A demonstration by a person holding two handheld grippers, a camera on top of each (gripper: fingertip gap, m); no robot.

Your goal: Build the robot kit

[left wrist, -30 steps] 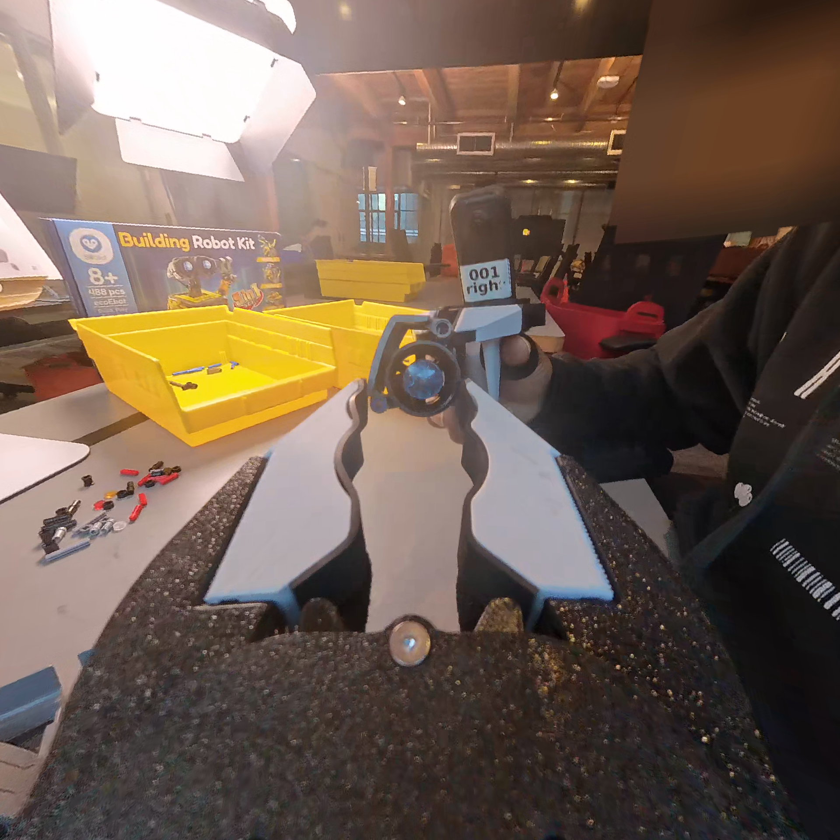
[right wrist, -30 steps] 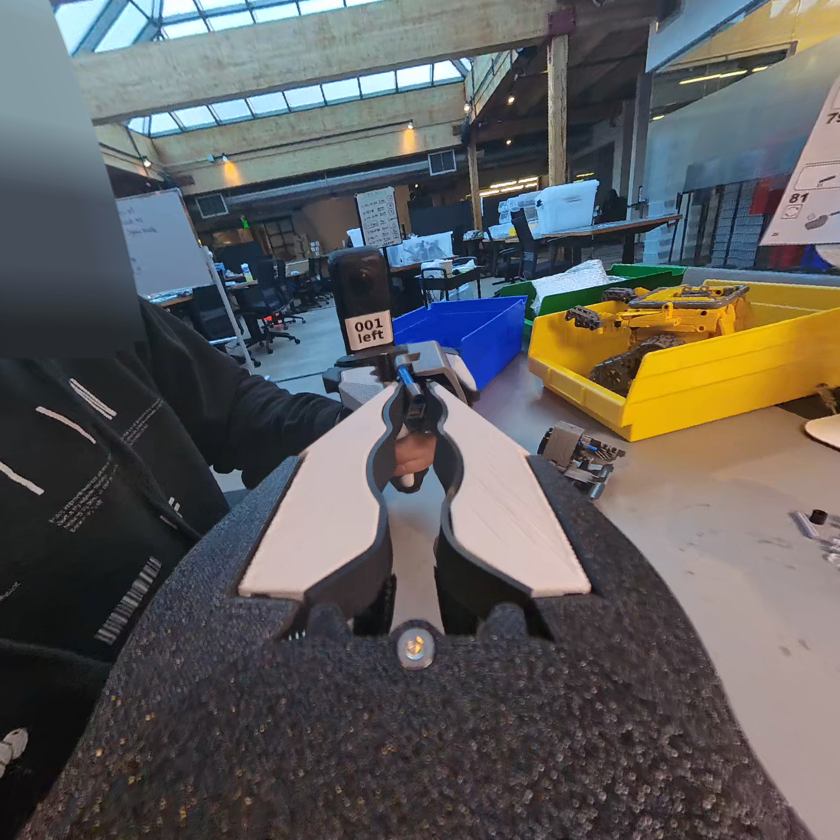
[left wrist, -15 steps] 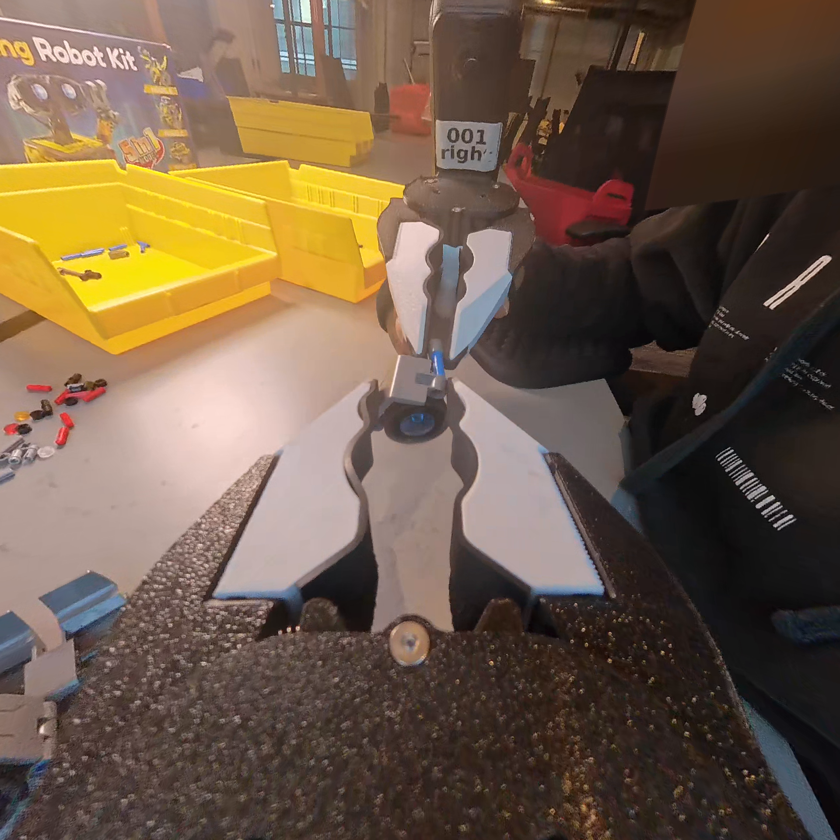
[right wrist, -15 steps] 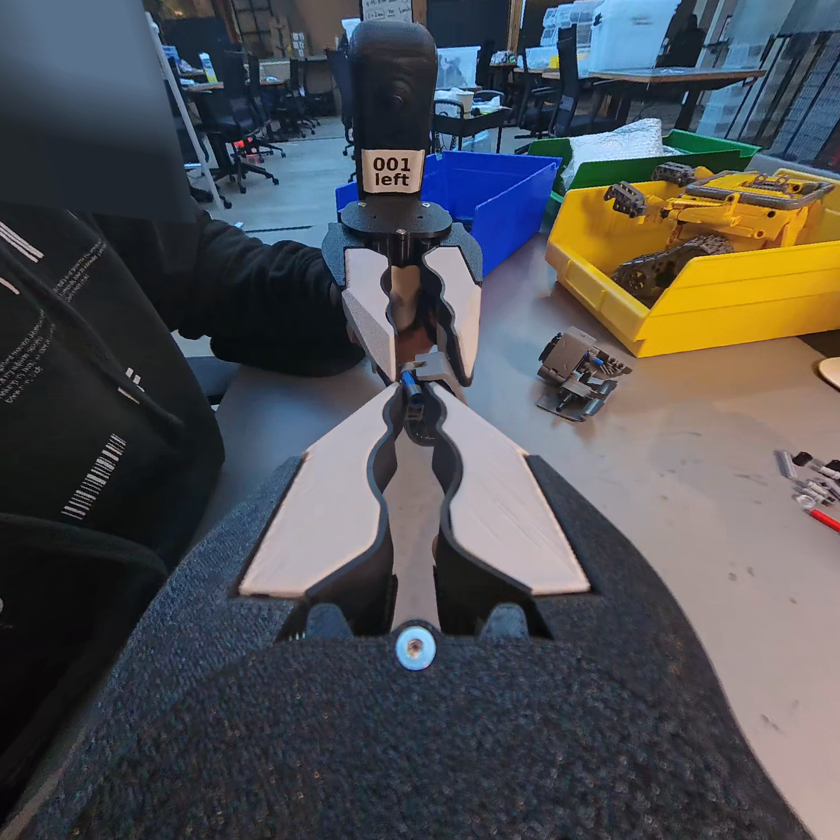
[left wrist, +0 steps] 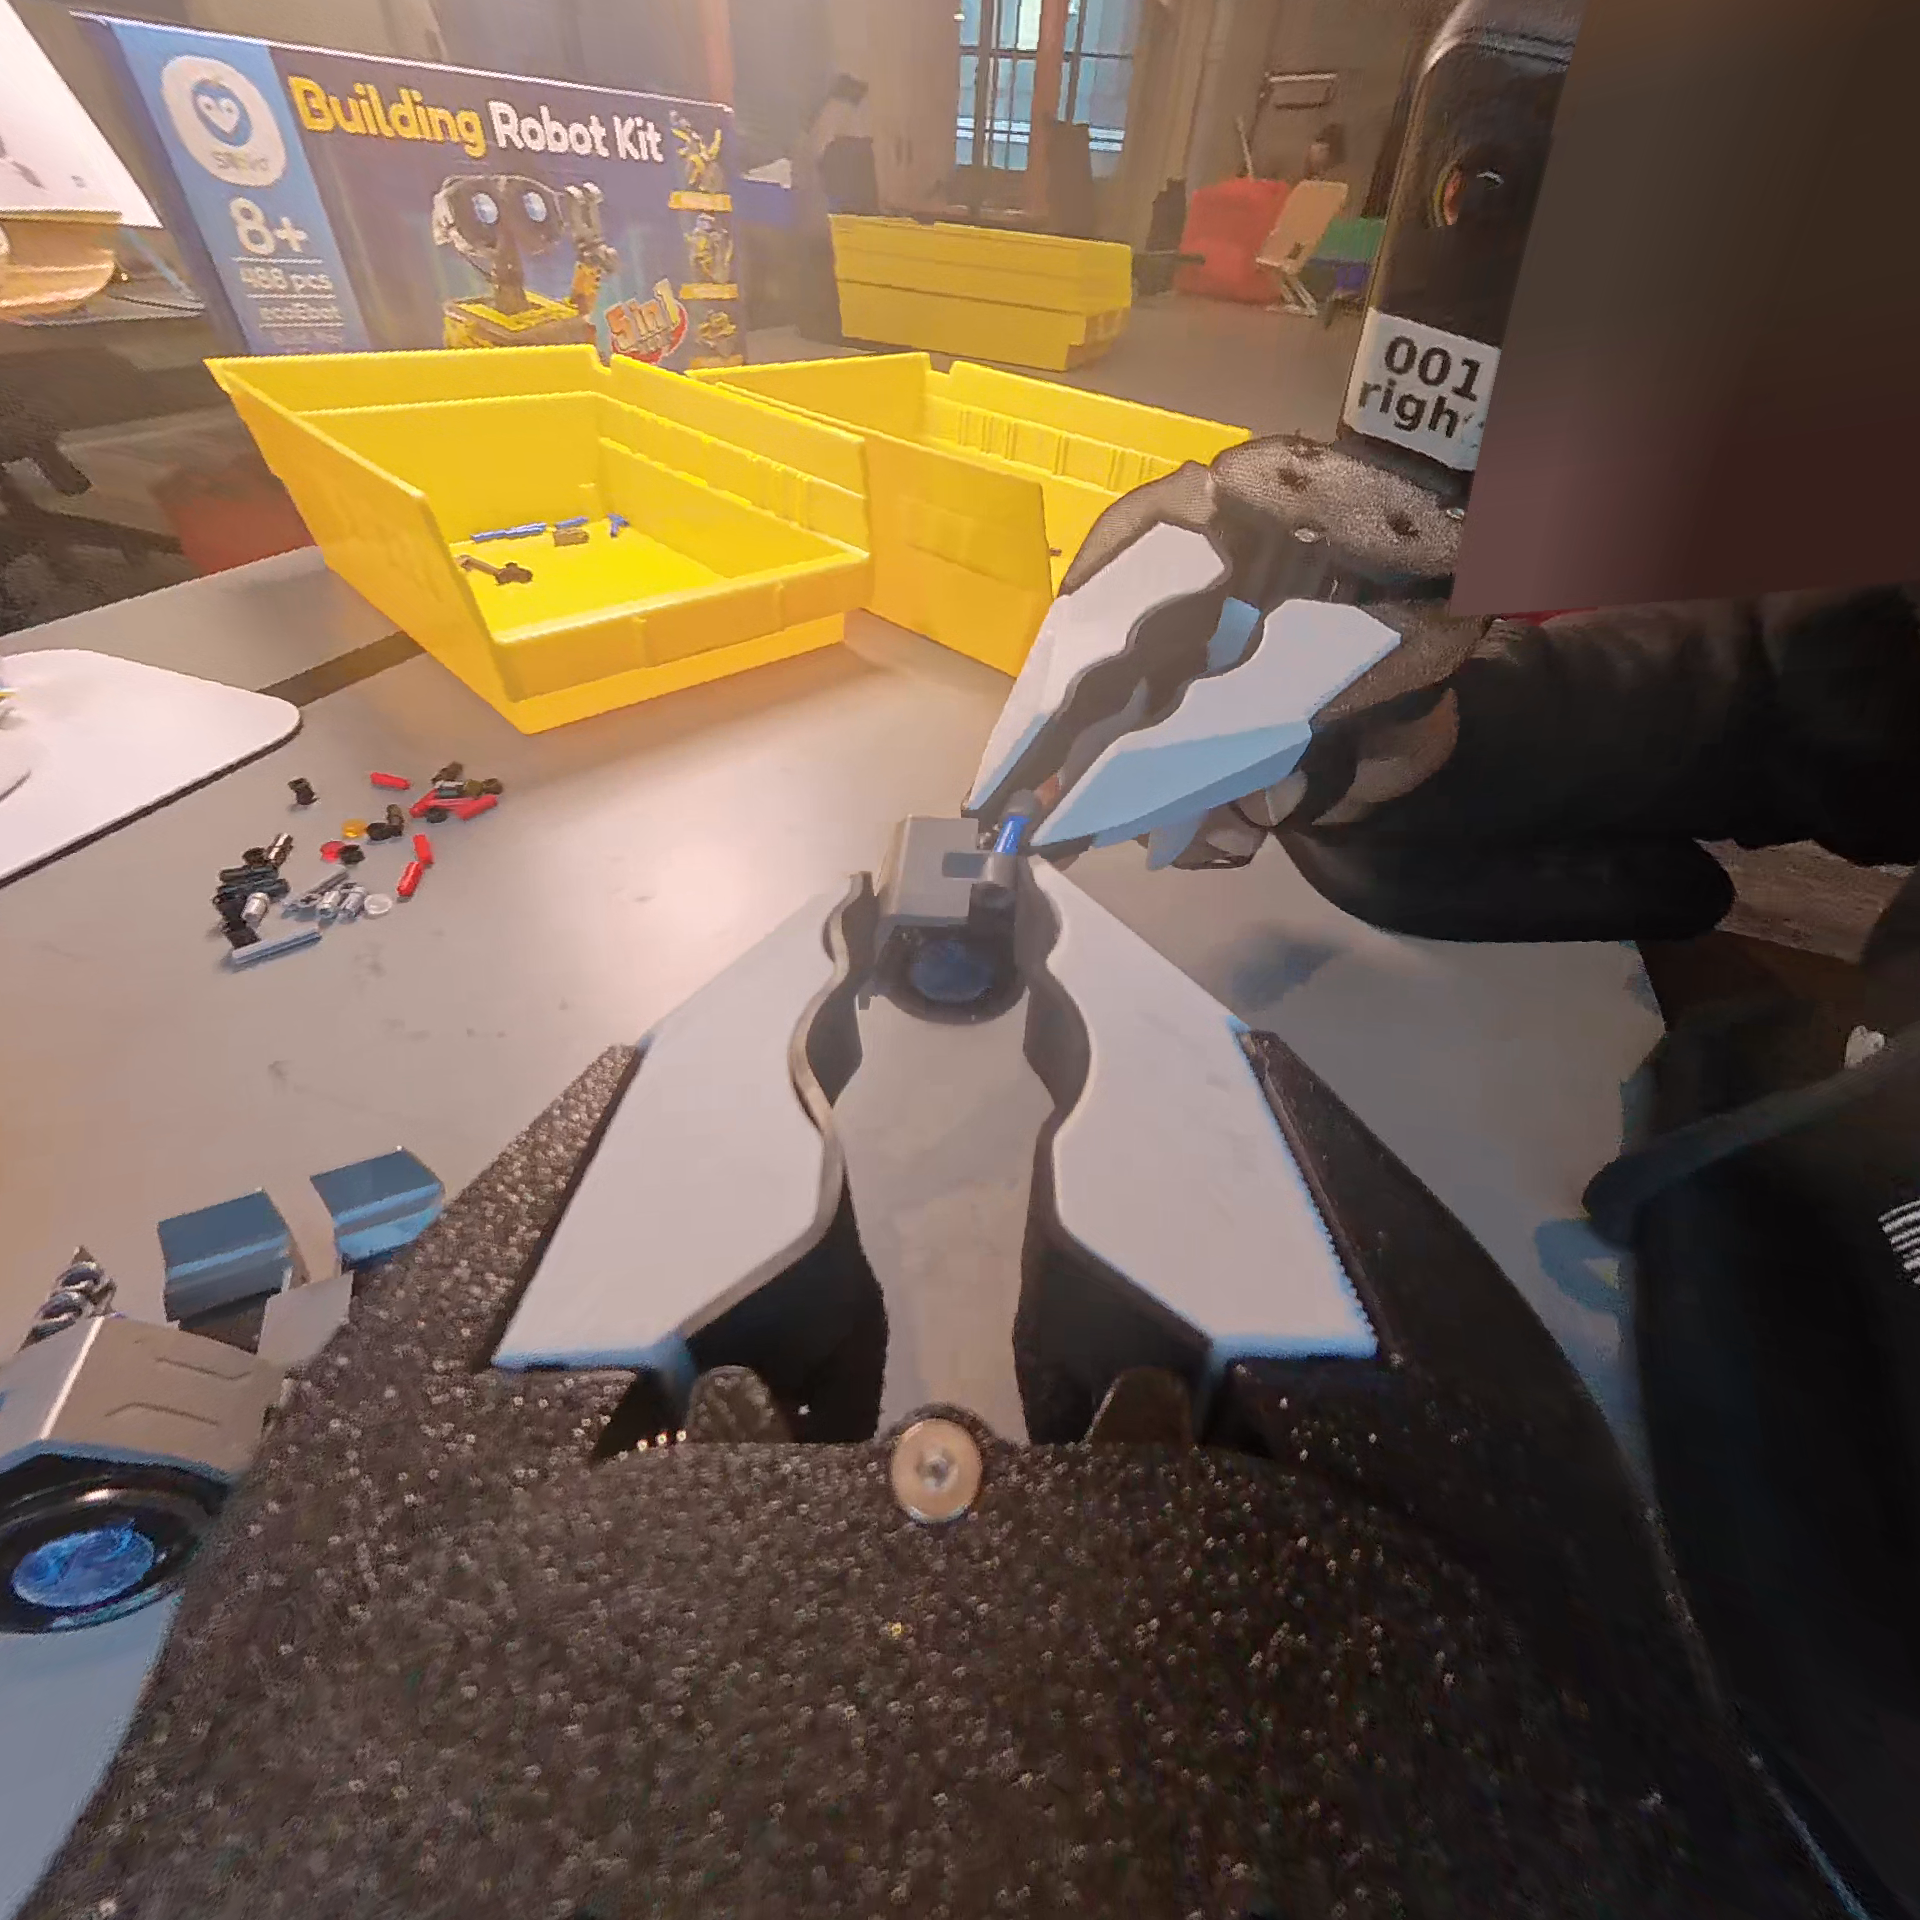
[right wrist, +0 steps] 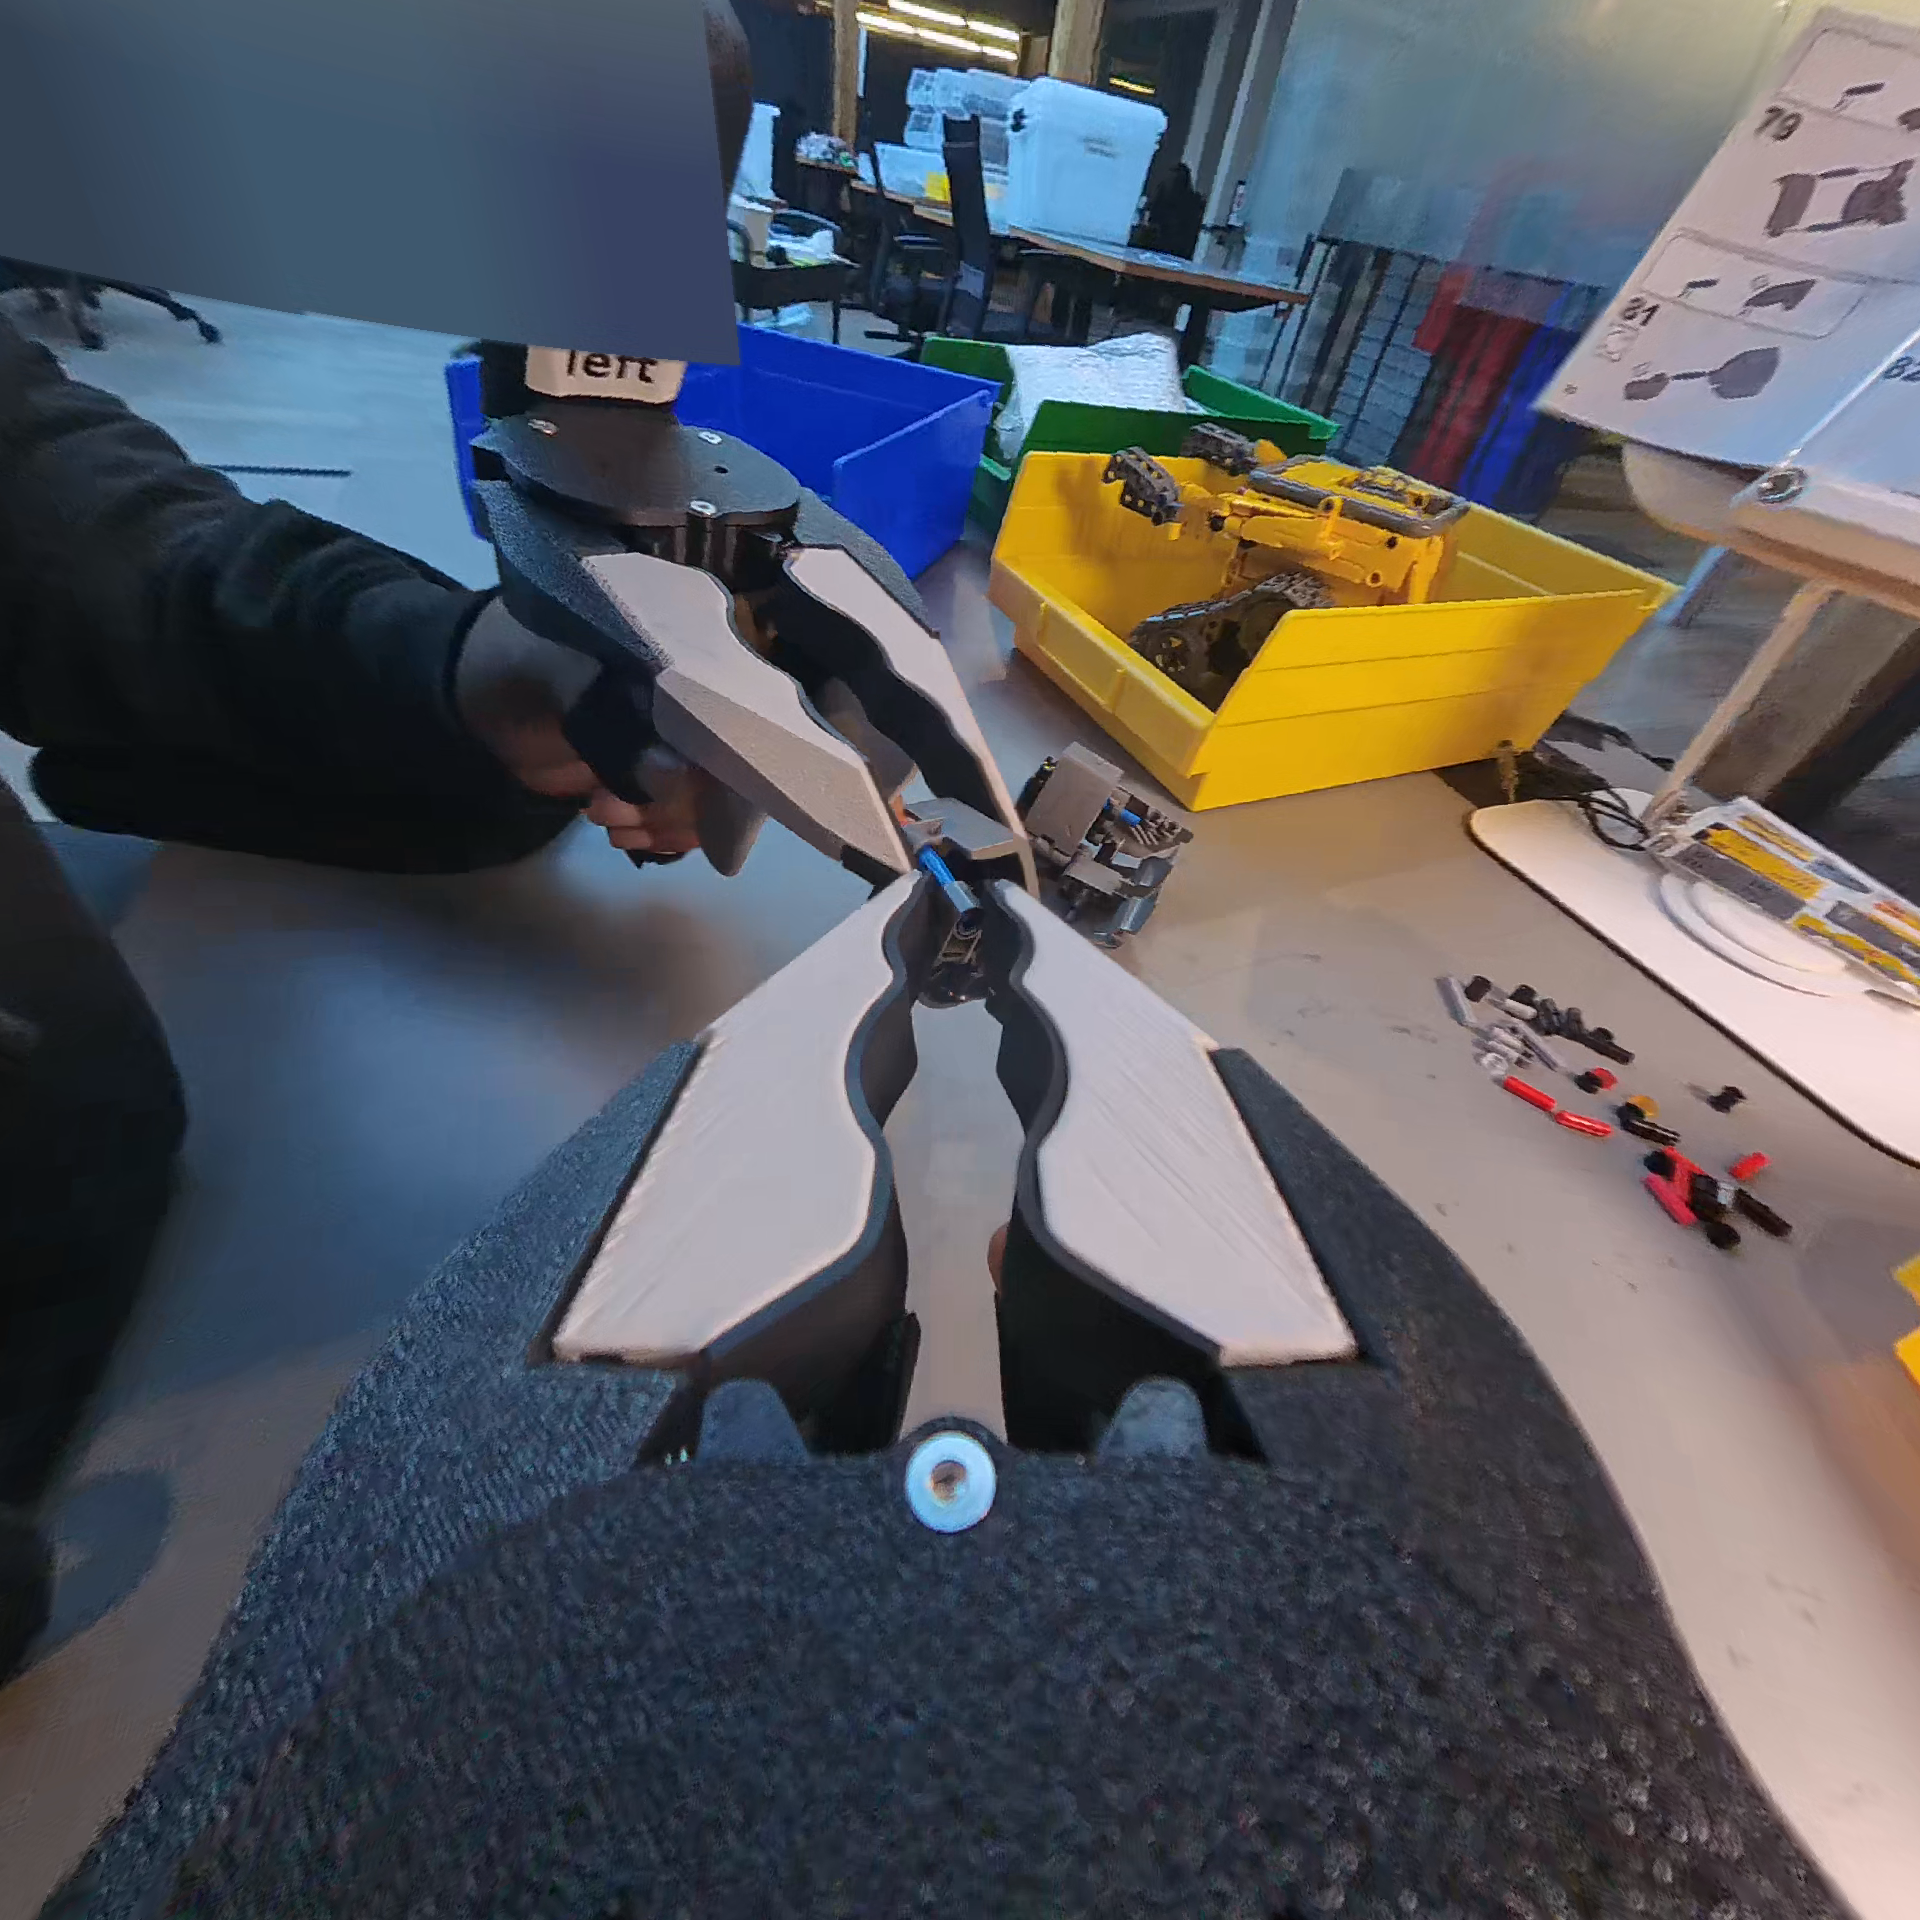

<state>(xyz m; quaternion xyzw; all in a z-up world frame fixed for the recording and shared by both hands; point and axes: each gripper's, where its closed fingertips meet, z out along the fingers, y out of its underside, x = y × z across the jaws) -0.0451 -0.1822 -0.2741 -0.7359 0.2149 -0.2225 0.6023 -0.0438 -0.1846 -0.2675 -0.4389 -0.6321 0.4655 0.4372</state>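
In the left wrist view my left gripper [left wrist: 948,904] is shut on a small grey block with a round black, blue-centred lens [left wrist: 935,883], held just above the grey table [left wrist: 623,935]. My right gripper [left wrist: 1010,826] comes in from the upper right, shut on a blue pin [left wrist: 1010,833] whose end meets the top of the grey block. In the right wrist view my right gripper [right wrist: 958,899] pinches the blue pin [right wrist: 943,878] with a black part [right wrist: 961,940] behind it. The left gripper [right wrist: 966,857] faces it, holding the grey block [right wrist: 971,821].
Two yellow bins [left wrist: 644,582] [left wrist: 987,488] and a kit box [left wrist: 447,197] stand behind. Loose small pins [left wrist: 353,842] and a second lens assembly [left wrist: 94,1455] lie to the left. A yellow bin with a tracked model [right wrist: 1330,665], a grey sub-assembly [right wrist: 1101,831] and an instruction stand [right wrist: 1787,239] are on the other side. My two grippers' fingertips are within a few centimetres of each other.
Both grippers have come down from chest height to just above the table. The right gripper has swung to the right side of the left view. Pin and grey block stay together.
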